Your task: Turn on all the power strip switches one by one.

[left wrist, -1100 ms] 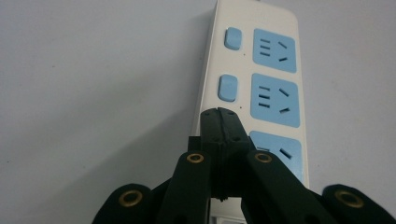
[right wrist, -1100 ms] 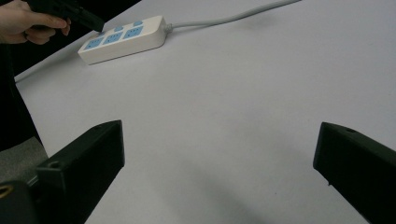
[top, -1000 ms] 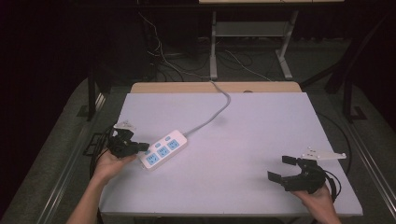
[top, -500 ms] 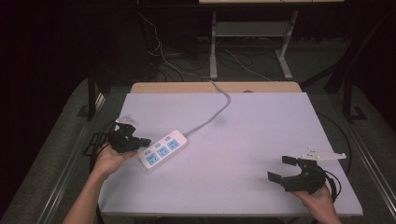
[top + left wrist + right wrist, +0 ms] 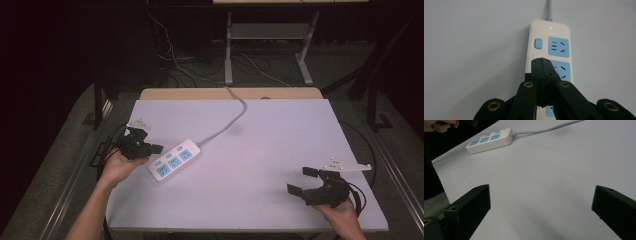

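Pale lavender table top [image 5: 260, 150] is filling the middle of a dark room, with cables and a metal stand on the floor beyond it. Nearest, at the front right corner, the right gripper [image 5: 306, 181] is resting low over bare table, jaws spread wide, holding nothing, well apart from the work. At the left edge the left gripper [image 5: 150, 148] is pointing at the white power strip [image 5: 174, 159], jaws pressed together; in the left gripper view the closed tips [image 5: 543, 65] are sitting over the strip's middle, just short of the blue rocker switch [image 5: 538, 43]. Judging from that, the work is looking like a push on the switch or a nudge of the strip, and it is only getting started: approach done, contact and press left. Strip is lying diagonally, left of centre, with three blue sockets facing up and its grey cord [image 5: 232, 121] running off the far edge. Hard to tell whether the tips are touching the strip or hovering above it. Nearest socket is partly hidden behind the jaws. Switch position is not readable.
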Action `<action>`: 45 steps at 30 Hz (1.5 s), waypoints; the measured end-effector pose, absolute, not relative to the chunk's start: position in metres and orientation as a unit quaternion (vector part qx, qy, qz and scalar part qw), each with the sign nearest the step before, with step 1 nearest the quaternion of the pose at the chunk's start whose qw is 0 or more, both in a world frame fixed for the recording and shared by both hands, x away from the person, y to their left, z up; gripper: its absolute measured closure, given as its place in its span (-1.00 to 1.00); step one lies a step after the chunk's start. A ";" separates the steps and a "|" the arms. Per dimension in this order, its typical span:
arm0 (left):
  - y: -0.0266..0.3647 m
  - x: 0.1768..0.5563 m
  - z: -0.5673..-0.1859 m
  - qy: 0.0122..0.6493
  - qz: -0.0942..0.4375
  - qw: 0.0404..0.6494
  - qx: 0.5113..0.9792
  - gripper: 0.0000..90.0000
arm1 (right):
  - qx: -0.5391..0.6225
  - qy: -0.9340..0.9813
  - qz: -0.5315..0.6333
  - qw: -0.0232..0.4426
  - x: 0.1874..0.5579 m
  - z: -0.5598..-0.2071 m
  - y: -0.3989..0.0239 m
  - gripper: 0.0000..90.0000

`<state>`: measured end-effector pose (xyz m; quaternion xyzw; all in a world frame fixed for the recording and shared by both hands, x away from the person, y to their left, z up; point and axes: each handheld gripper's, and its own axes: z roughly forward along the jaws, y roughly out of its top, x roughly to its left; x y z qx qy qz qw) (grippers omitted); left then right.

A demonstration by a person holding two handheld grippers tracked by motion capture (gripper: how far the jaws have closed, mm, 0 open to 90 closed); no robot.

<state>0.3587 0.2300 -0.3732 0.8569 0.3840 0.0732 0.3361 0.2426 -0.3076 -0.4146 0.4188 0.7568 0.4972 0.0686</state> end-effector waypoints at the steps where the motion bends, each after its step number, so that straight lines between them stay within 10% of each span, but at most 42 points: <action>1: 0.229 0.359 -0.373 0.384 0.073 0.337 0.856 1.00 | 0.419 0.757 0.497 0.069 0.243 -0.415 -0.308 -0.96; 45: 0.210 0.378 -0.397 0.372 0.057 0.312 0.872 0.99 | 0.416 0.760 0.495 0.070 0.243 -0.415 -0.309 -0.96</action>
